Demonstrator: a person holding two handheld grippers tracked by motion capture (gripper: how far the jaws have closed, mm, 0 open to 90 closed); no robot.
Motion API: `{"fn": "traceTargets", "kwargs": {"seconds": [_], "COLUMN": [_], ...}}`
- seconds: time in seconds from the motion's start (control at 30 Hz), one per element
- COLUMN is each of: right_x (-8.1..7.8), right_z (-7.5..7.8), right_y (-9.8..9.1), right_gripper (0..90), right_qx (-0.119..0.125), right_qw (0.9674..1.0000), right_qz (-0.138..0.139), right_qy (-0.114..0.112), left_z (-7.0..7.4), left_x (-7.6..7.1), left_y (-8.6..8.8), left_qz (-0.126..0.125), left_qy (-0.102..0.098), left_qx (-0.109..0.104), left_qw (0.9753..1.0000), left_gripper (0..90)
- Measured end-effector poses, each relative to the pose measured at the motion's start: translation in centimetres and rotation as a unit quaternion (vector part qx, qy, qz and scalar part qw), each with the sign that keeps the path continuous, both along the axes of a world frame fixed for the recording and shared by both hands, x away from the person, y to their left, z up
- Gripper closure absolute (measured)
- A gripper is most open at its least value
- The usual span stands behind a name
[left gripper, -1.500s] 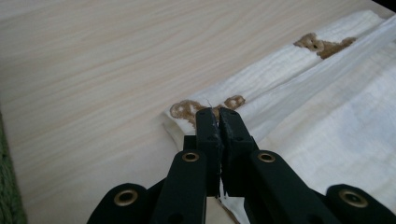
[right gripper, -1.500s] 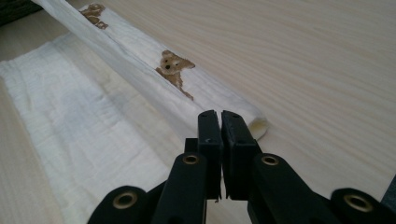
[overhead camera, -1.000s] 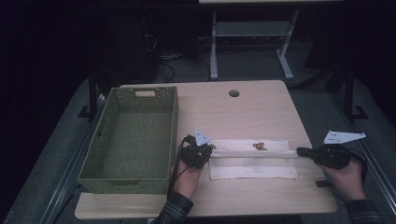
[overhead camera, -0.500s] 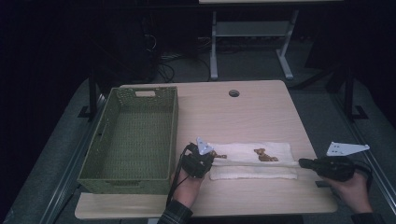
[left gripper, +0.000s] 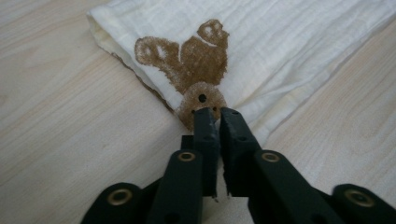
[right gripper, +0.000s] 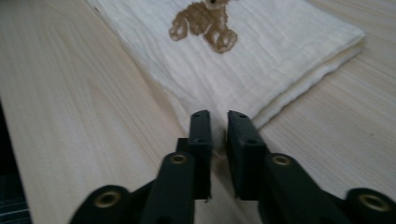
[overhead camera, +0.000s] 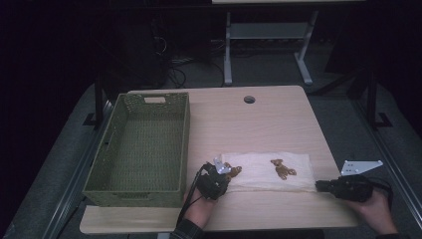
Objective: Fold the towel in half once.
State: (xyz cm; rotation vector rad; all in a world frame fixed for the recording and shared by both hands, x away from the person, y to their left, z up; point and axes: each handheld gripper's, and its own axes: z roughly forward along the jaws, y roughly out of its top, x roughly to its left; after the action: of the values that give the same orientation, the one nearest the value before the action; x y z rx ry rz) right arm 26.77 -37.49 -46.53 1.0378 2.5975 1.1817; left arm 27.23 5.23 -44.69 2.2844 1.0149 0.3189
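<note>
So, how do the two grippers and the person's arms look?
Both the left gripper and the right gripper are black, each with two flat black jaws on arms with brass-coloured rivets. Each carries a grey three-cornered plate and trails a black cable. A dark cuff shows at the left wrist.

Folded cream bear-print cloth (overhead camera: 271, 172) lies flat on table.

Dim room, evenly lit tabletop, soft close-ups

In the high view the table (overhead camera: 278, 119) is lit from above while the floor and background are lost in near-black; shadows are faint and no glare is seen. The frame is slightly soft and grainy. In both gripper views bright, even light is cast on the cloth (left gripper: 289, 42), but the near black jaws are blurred at the bottom edge.
</note>
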Motion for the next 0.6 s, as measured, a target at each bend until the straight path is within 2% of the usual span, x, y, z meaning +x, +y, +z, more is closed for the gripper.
{"fn": "traceTargets", "kwargs": {"seconds": [0.07,0.13,0.2,0.23,0.4,0.6], "right_x": [-0.2,-0.2,0.0,0.2,2.1,5.7], "right_z": [0.4,0.9,1.3,1.4,1.7,1.7], "right_y": [-0.2,-0.3,-0.4,-0.5,0.0,0.6], "right_gripper": [71.3,70.1,69.5,69.5,69.8,69.8], "right_qx": [0.016,0.025,0.032,0.032,0.014,-0.001], "right_qw": [0.9999,0.9996,0.9992,0.999,0.9985,0.9969], "right_qz": [-0.003,-0.007,-0.013,-0.014,-0.035,-0.062], "right_qy": [-0.004,-0.013,-0.022,-0.026,-0.04,-0.047], "left_z": [0.8,1.7,2.0,2.1,2.4,2.1], "left_x": [-0.2,-0.3,-0.1,0.2,2.2,4.8], "left_y": [0.1,0.1,0.0,-0.1,-0.3,-0.8], "left_qz": [-0.002,-0.008,-0.007,-0.01,0.002,0.007], "left_qy": [-0.011,-0.023,-0.033,-0.036,-0.054,-0.062], "left_qx": [-0.016,-0.029,-0.035,-0.031,-0.032,-0.026], "left_qw": [0.9998,0.9993,0.9988,0.9988,0.998,0.9977], "left_gripper": [74.4,70.4,67.1,66.0,64.3,60.7]}}
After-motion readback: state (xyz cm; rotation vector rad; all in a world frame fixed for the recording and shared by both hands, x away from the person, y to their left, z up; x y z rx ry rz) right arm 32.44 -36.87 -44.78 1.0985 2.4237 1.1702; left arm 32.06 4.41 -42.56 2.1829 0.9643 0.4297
